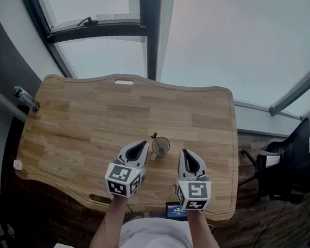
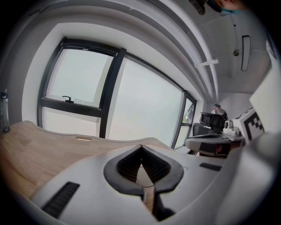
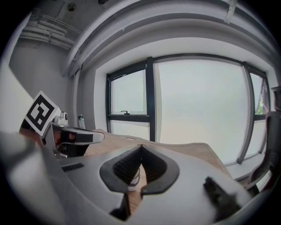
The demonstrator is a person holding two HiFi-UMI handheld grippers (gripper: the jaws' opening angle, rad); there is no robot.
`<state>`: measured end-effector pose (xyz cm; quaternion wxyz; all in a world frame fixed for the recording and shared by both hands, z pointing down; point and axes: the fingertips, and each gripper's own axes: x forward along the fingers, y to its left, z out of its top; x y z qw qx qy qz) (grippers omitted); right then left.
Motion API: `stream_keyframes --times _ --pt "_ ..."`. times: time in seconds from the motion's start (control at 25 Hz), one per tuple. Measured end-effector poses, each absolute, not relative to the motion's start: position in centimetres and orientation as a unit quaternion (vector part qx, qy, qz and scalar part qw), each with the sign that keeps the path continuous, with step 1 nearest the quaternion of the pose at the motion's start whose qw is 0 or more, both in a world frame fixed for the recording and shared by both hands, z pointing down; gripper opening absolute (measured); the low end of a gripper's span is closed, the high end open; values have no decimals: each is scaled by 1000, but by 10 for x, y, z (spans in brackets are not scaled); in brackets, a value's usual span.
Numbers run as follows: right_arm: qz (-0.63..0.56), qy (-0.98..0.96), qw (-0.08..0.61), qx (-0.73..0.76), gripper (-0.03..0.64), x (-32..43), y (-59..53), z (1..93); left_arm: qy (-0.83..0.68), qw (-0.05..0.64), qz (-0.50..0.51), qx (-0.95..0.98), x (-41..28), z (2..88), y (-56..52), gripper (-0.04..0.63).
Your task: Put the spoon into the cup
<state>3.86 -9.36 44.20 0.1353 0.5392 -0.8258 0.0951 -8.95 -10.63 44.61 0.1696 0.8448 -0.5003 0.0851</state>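
A small pale cup [image 1: 161,146] stands upright on the wooden table [image 1: 90,114], near its front middle. A thin dark piece, apparently the spoon's end [image 1: 154,136], shows at the cup's far left rim; I cannot tell whether it rests inside. My left gripper [image 1: 144,143] sits just left of the cup and my right gripper [image 1: 184,150] just right of it, both shut with nothing held. In the left gripper view the jaws [image 2: 141,146] meet at the tips, with the cup [image 2: 145,176] seen through the gap. The right gripper [image 3: 141,146] frames the cup [image 3: 132,177] the same way.
A bottle [image 1: 25,98] lies at the table's far left edge. A small dark device [image 1: 175,209] sits at the front edge by the person's body. A black office chair [image 1: 290,166] stands to the right. Large windows [image 1: 217,39] run behind the table.
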Motion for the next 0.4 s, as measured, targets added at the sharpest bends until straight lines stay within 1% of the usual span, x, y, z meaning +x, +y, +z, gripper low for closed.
stream_keyframes --times 0.4 --pt "98 -826 136 538 31 41 -98 446 -501 174 90 843 -89 452 -111 14"
